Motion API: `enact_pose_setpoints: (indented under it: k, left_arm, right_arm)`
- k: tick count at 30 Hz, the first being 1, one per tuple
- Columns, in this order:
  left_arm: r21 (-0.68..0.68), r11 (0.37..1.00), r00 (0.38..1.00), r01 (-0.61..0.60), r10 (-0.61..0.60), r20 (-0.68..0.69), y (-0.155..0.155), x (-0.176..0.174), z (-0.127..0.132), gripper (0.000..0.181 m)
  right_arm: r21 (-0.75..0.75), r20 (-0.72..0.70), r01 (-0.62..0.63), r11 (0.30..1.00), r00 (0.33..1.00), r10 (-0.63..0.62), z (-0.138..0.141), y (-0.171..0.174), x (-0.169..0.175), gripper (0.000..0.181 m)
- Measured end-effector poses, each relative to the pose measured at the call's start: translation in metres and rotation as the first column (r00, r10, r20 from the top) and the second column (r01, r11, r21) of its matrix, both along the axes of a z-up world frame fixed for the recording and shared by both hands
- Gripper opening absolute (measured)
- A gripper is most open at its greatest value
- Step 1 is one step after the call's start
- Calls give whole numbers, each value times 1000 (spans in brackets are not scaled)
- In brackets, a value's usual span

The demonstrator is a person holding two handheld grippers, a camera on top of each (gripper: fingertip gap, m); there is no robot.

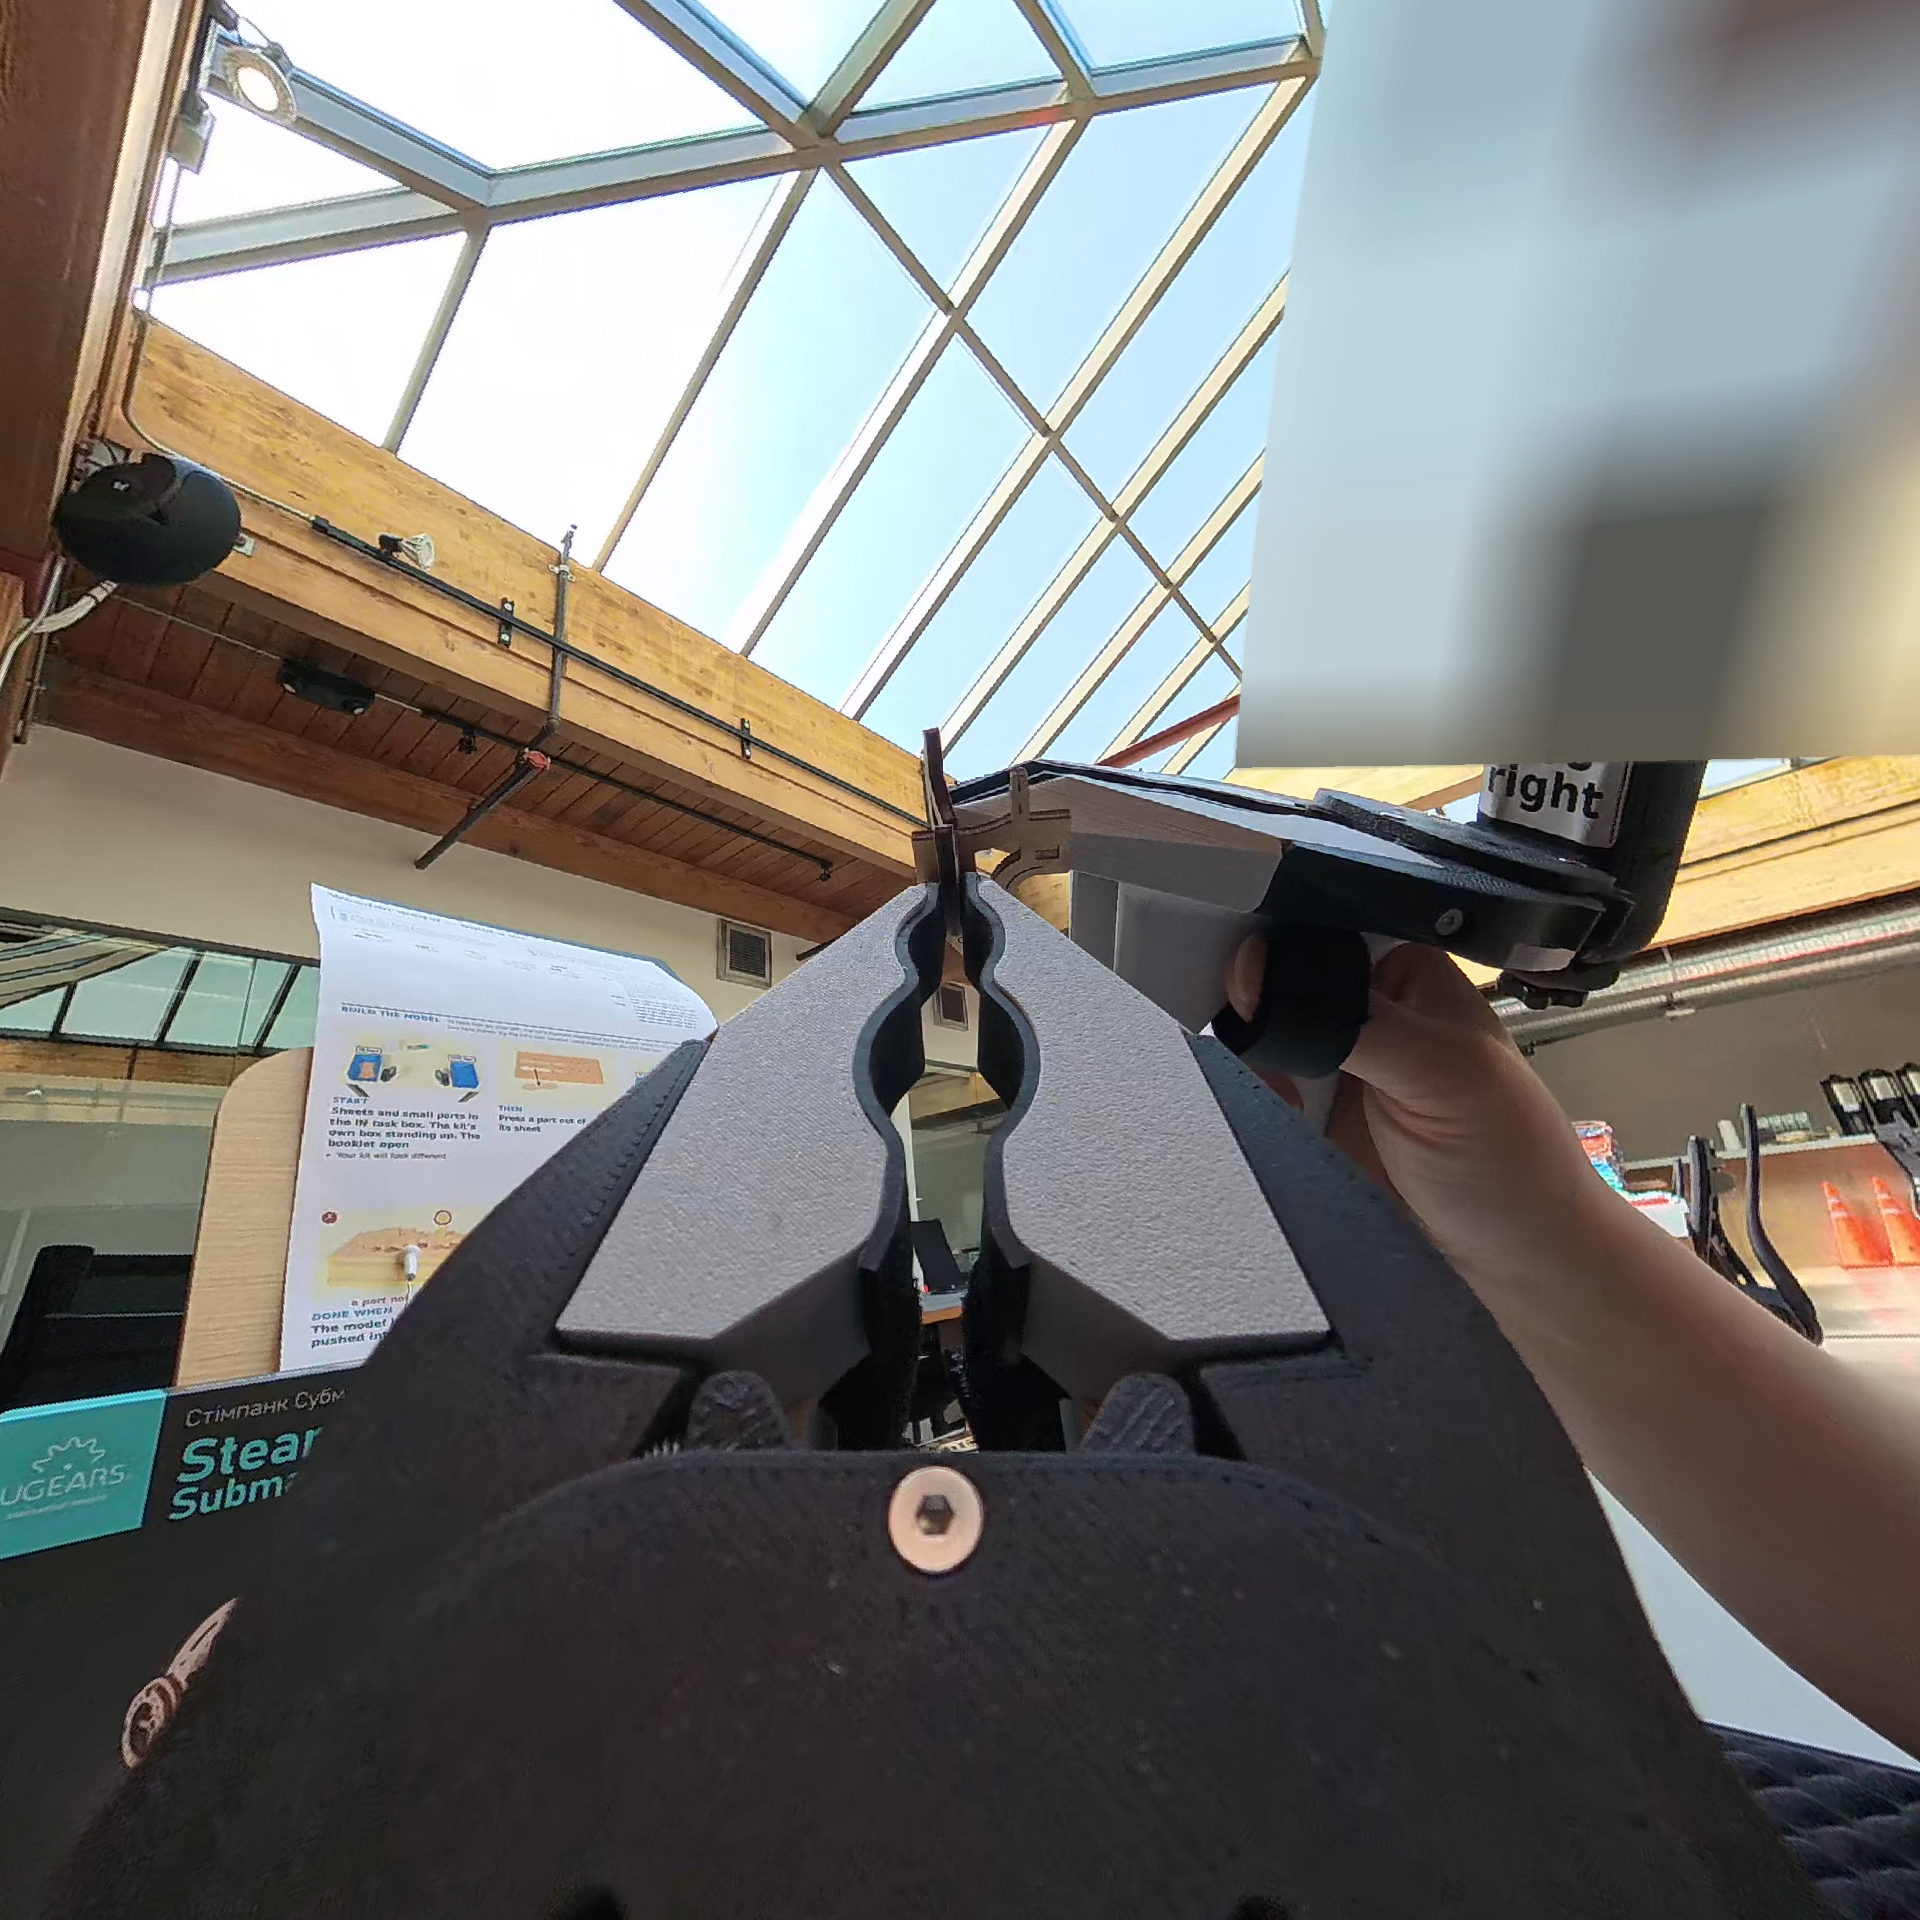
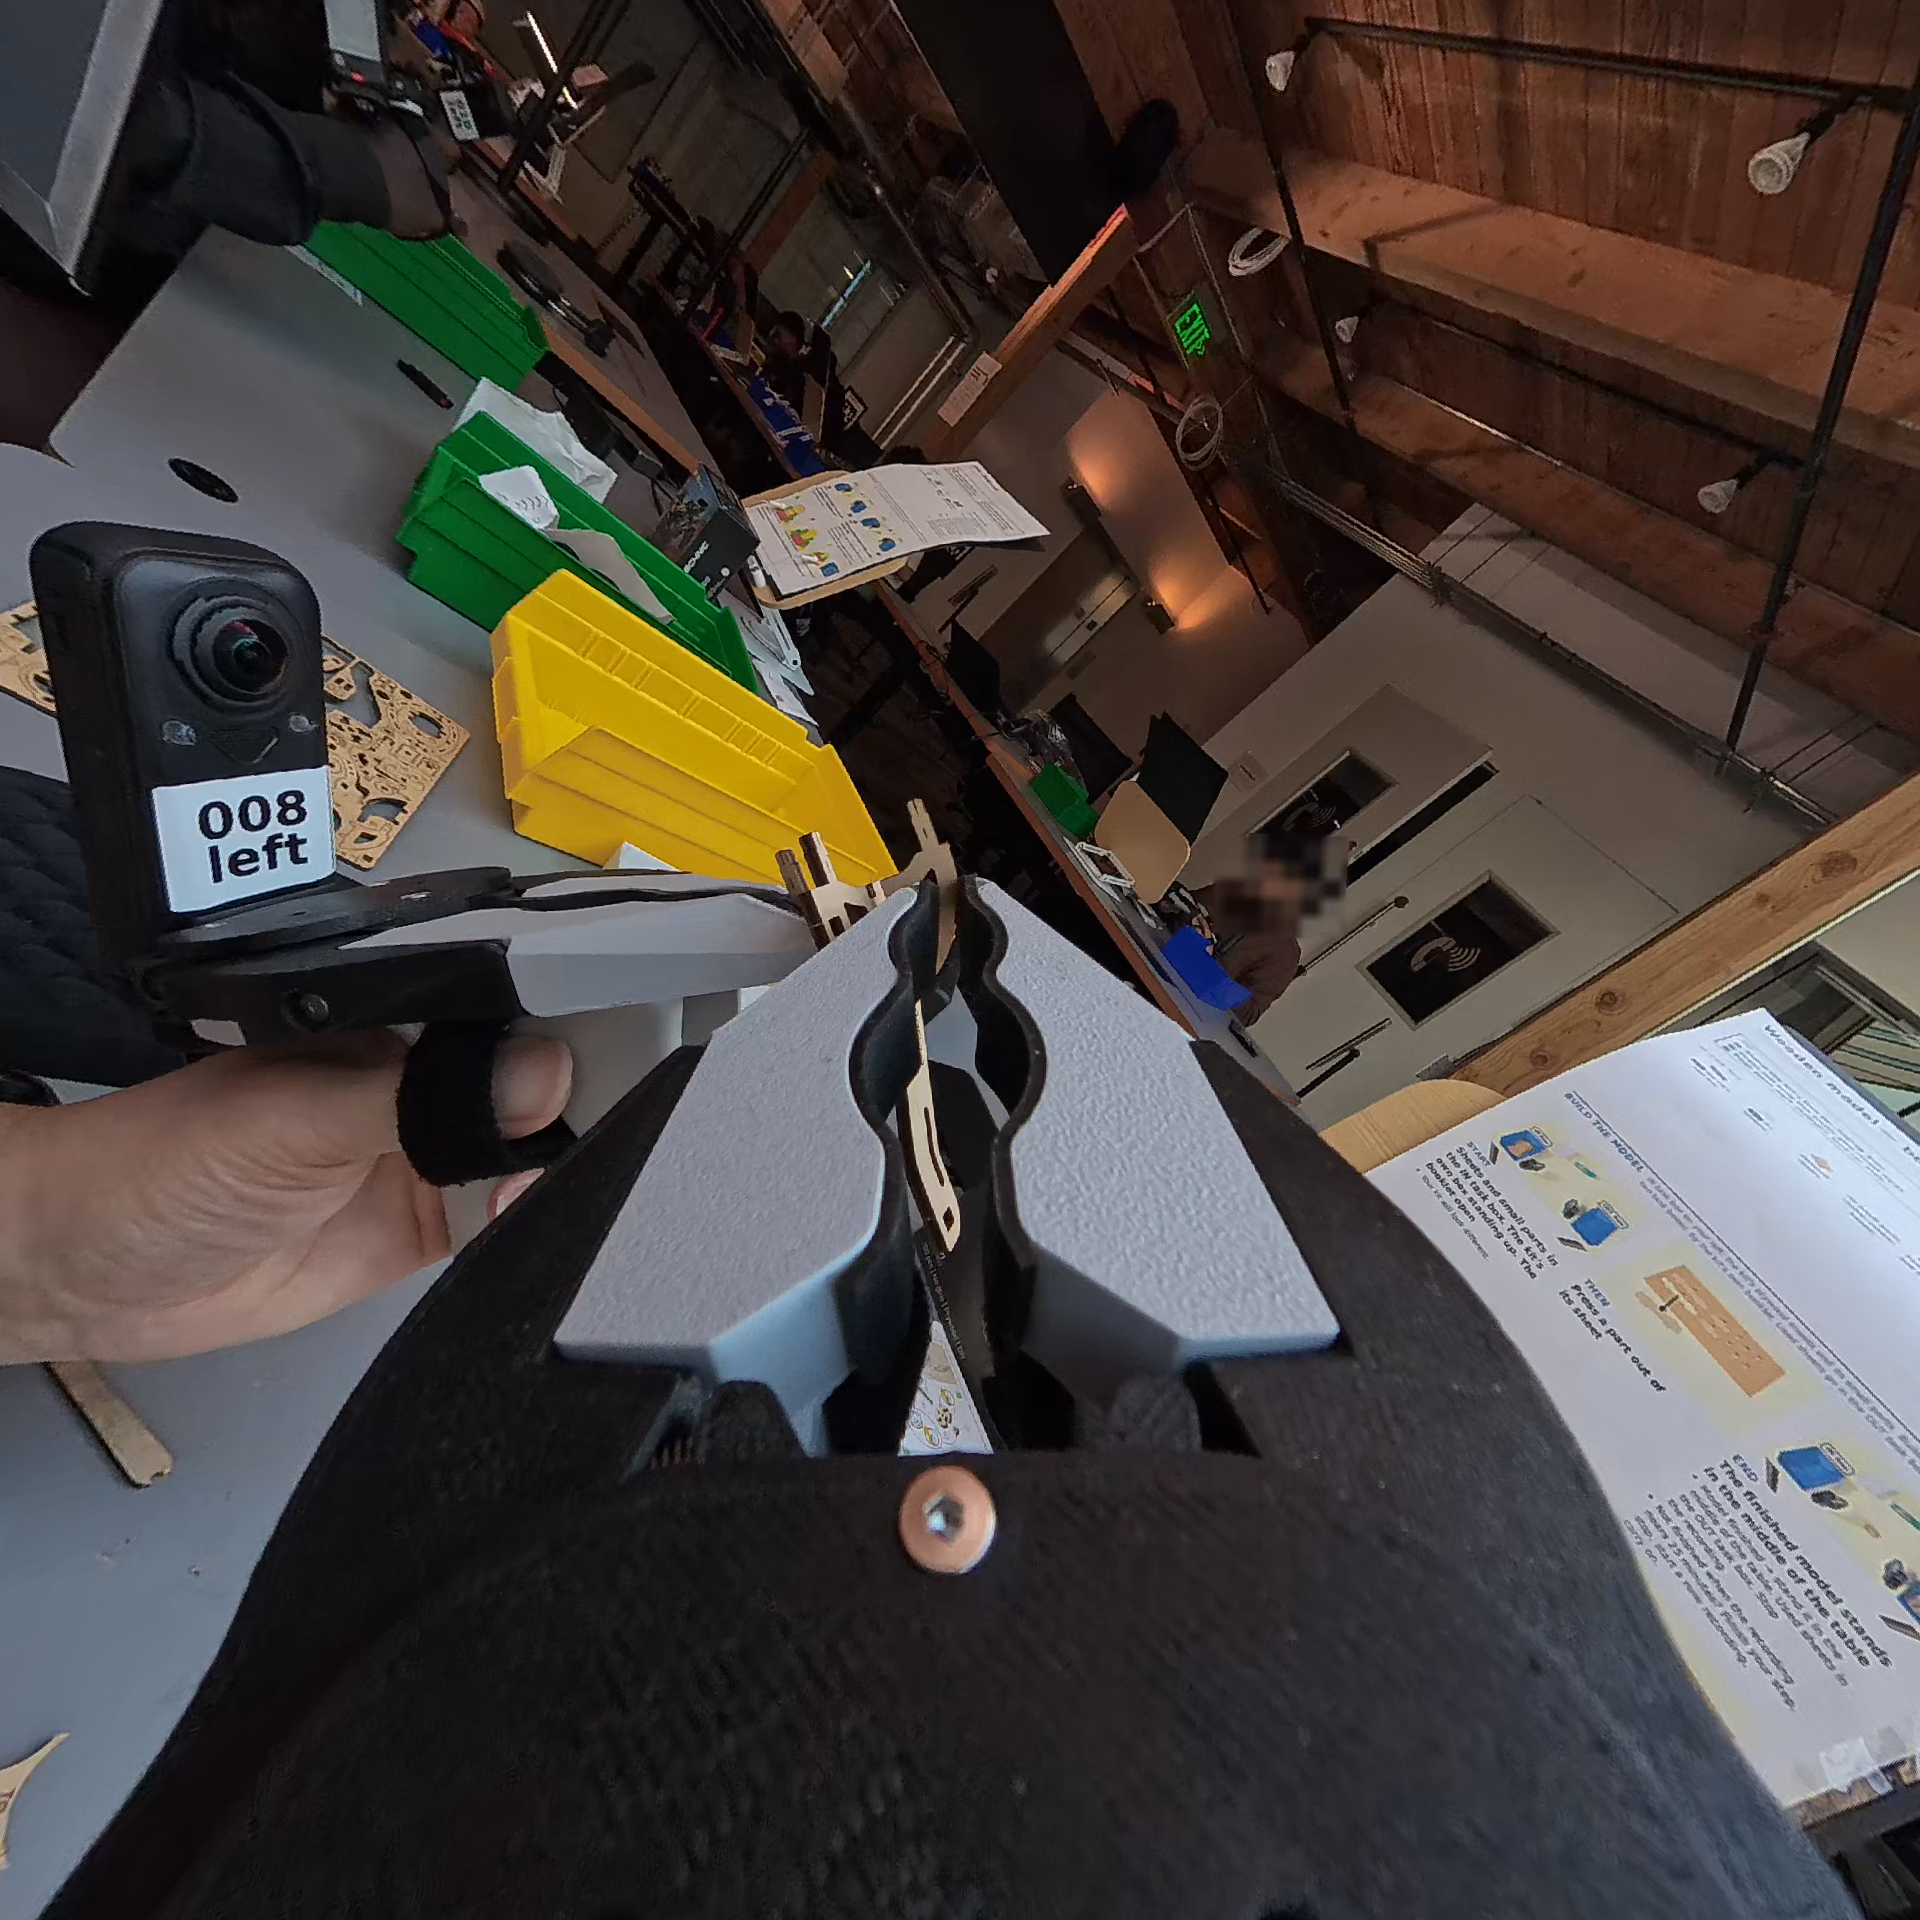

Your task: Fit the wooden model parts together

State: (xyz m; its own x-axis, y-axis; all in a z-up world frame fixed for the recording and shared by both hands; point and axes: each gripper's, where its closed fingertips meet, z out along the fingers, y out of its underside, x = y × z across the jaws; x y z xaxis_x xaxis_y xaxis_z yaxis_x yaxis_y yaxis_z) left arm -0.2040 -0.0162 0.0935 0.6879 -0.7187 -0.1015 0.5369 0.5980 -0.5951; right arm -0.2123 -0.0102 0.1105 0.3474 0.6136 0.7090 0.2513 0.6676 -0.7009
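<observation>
In the left wrist view my left gripper (image 1: 951, 894) points up at the skylight and is shut on a thin flat wooden part (image 1: 940, 831), seen edge-on. My right gripper (image 1: 966, 798) comes in from the right and holds a pale wooden part (image 1: 1031, 831) against it. In the right wrist view my right gripper (image 2: 951, 899) is shut on a slotted wooden strip (image 2: 923, 1101) that runs back between its fingers. The left gripper (image 2: 800, 914) reaches in from the left, holding a tabbed wooden part (image 2: 831, 891). The two parts meet at the tips; the joint itself is too small to make out.
A yellow bin (image 2: 644, 727), green bins (image 2: 499, 520) and a punched-out wooden sheet (image 2: 390, 748) lie on the grey table (image 2: 260, 395). An instruction sheet (image 2: 1662, 1351) stands at the right. The kit box (image 1: 104, 1465) is at lower left. Hands (image 2: 208, 1195) hold both grippers. My two grippers' fingertips are within a few centimetres of each other.
</observation>
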Motion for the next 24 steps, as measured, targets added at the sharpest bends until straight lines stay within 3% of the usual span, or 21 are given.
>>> enact_pose_setpoints:
  k: [24]
  left_arm:
    - [-4,999,999,37,-37,13,-4,-2,2,0]
  right_arm:
    - [151,-8,67,986,998,-67,2,-5,0,3]
